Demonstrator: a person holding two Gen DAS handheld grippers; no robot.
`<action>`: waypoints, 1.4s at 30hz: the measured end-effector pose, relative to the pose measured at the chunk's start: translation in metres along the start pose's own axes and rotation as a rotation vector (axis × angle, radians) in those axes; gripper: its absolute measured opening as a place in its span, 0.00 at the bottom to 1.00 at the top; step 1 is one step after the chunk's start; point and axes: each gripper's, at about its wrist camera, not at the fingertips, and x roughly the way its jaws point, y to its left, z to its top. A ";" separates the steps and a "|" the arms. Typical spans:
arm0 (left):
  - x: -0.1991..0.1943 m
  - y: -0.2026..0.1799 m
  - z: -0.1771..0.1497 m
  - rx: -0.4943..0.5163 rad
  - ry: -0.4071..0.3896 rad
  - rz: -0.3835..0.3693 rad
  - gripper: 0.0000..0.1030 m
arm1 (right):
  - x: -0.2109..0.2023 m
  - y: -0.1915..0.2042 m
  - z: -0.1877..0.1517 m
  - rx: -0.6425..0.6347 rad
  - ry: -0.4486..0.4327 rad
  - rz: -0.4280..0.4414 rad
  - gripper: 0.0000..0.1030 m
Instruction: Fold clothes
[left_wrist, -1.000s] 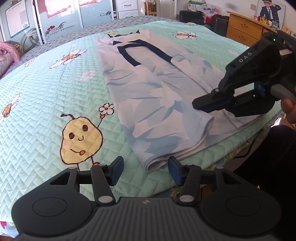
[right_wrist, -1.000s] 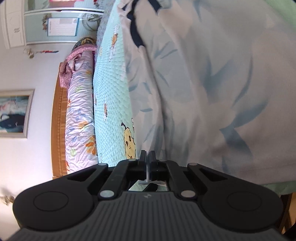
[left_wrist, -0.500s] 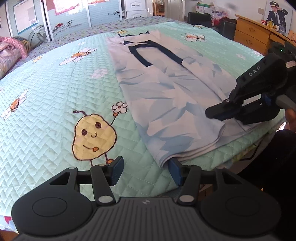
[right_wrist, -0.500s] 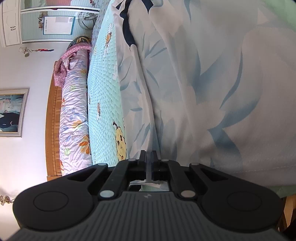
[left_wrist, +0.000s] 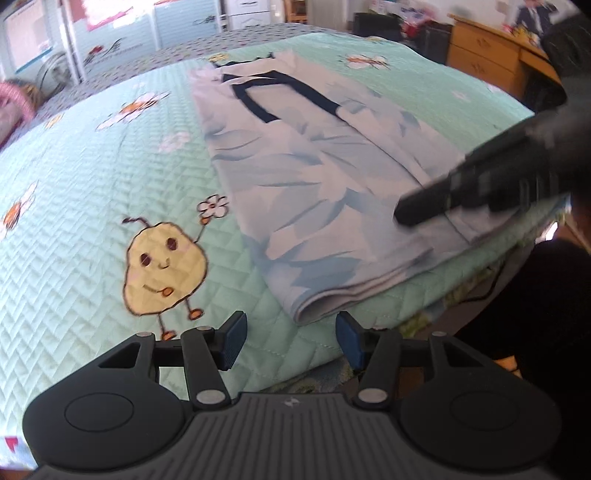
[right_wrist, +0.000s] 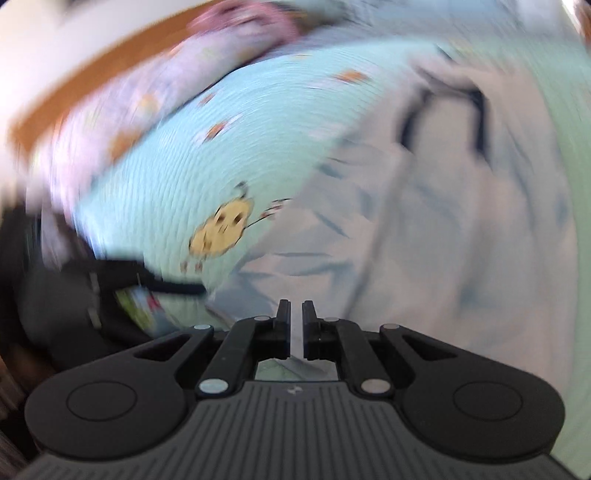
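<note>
A pale blue leaf-print garment (left_wrist: 314, 177) with dark navy trim lies folded lengthwise on the bed, hem nearest me. My left gripper (left_wrist: 290, 338) is open and empty, just short of the hem's folded corner. My right gripper (left_wrist: 402, 218) hovers over the garment's right half, blurred. In the right wrist view the right gripper (right_wrist: 296, 315) has its jaws slightly apart with only a narrow gap, nothing between them, above the garment (right_wrist: 443, 221). That view is heavily motion-blurred.
The bed has a mint quilted cover (left_wrist: 74, 221) with a yellow cartoon figure (left_wrist: 162, 264). The bed's front edge runs just under my left gripper. A wooden dresser (left_wrist: 491, 55) stands at the back right. Pillows and a wooden headboard (right_wrist: 92, 92) lie at the far side.
My right gripper has let go of the garment edge, opened a little and swung round fast, blurring its view. My left gripper has pulled back slightly from the hem.
</note>
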 end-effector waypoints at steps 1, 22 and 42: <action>-0.002 0.002 0.000 -0.007 -0.006 0.005 0.55 | 0.006 0.012 0.000 -0.087 0.018 -0.012 0.08; -0.003 0.018 -0.002 -0.054 -0.019 -0.003 0.57 | 0.039 0.080 -0.018 -0.630 0.034 -0.180 0.16; -0.016 0.015 -0.007 -0.020 -0.038 0.003 0.60 | 0.029 0.087 -0.016 -0.663 -0.017 -0.219 0.00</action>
